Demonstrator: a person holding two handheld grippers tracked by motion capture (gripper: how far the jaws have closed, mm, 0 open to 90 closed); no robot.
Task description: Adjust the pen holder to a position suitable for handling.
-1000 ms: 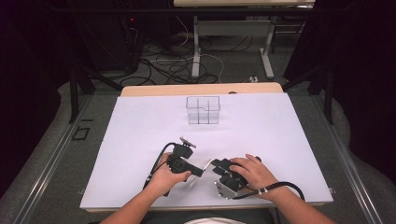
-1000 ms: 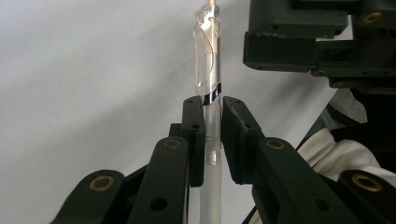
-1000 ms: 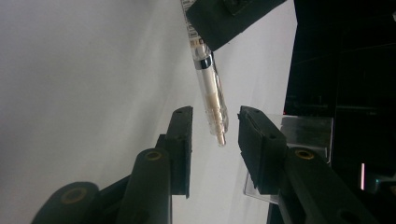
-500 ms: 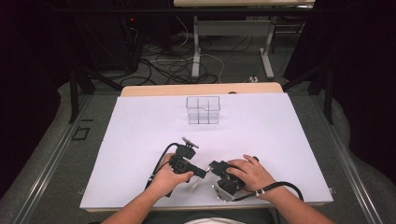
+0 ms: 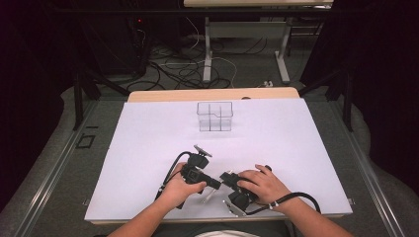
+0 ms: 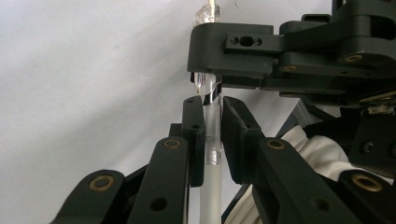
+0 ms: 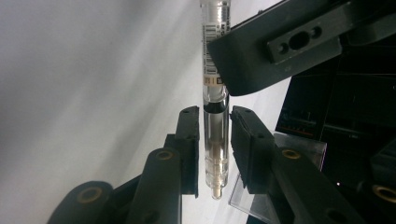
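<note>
I am working low on the near edge of the white tabletop point(image 5: 148, 148), with both of my hands close together. My left hand-held gripper point(image 5: 210, 183) points to the right, and my right hand-held gripper point(image 5: 228, 178) points left to meet it, so the two sets of tips nearly touch.

Between them is a slim clear pen point(image 6: 208, 154). In the left gripper view my left jaws are pressed in on the frosted barrel, which runs up the narrow gap between the pads, and beyond them the other gripper's black jaw crosses the pen near its clear tip. In the right gripper view my right jaws stand on either side of the pen's clear cap point(image 7: 216, 140) end; they have just been closing, and the pads look to be pinching it, though a thin sliver of light on each side makes me less than sure the contact is firm. Farther up that view the pen's barcode label point(image 7: 211, 51) shows, with the left gripper's jaw lying over it.

From the high view the pen is a pale sliver just beneath the meeting tips, close above the tabletop. Well apart, toward the far side, stands a clear divided box point(image 5: 214, 116), upright.
</note>
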